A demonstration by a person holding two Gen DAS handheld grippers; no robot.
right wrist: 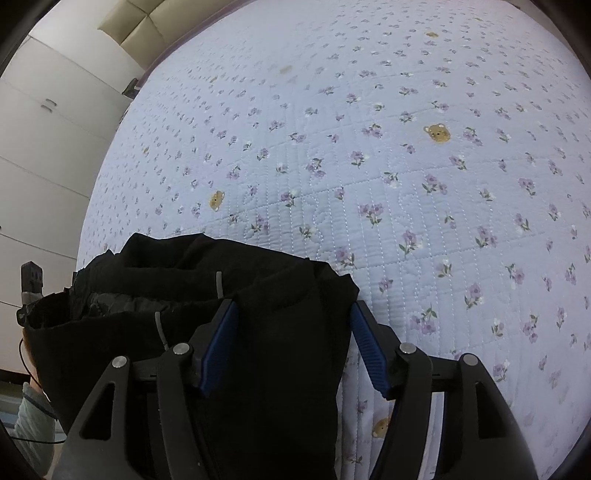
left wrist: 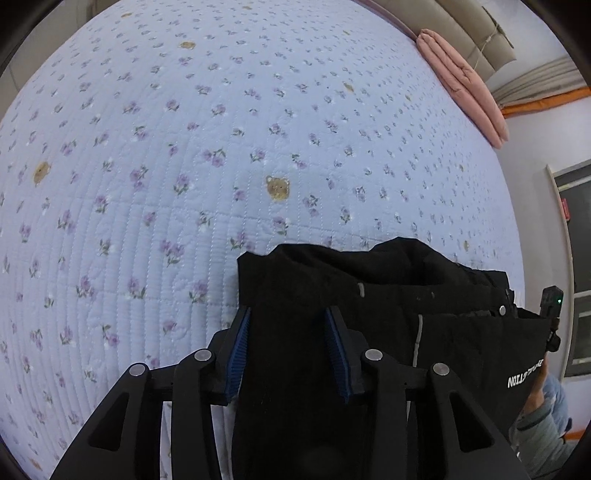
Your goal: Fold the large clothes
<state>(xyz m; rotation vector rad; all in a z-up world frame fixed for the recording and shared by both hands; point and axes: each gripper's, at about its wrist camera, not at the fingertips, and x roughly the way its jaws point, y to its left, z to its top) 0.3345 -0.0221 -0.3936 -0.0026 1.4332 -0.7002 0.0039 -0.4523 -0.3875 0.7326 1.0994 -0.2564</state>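
A large black garment (left wrist: pixel 388 295) with white lettering hangs stretched between my two grippers above the bed. My left gripper (left wrist: pixel 288 314) has a thick fold of the black cloth between its blue-padded fingers (left wrist: pixel 240 343). My right gripper (right wrist: pixel 291 310) holds the other end of the same garment (right wrist: pixel 184 273) between its blue pads (right wrist: pixel 221 332). The jaws of both stand fairly wide around the bunched cloth. The right gripper's body (left wrist: pixel 552 299) shows at the garment's far end in the left wrist view, and the left gripper's body (right wrist: pixel 31 277) shows likewise in the right wrist view.
A pale blue quilted bedspread (left wrist: pixel 184 147) with purple flowers and small bear faces fills both views (right wrist: pixel 406 166). A folded pink quilt (left wrist: pixel 465 85) lies at the far edge by a beige headboard (left wrist: pixel 465 22). White cupboards (right wrist: pixel 48 147) stand beside the bed.
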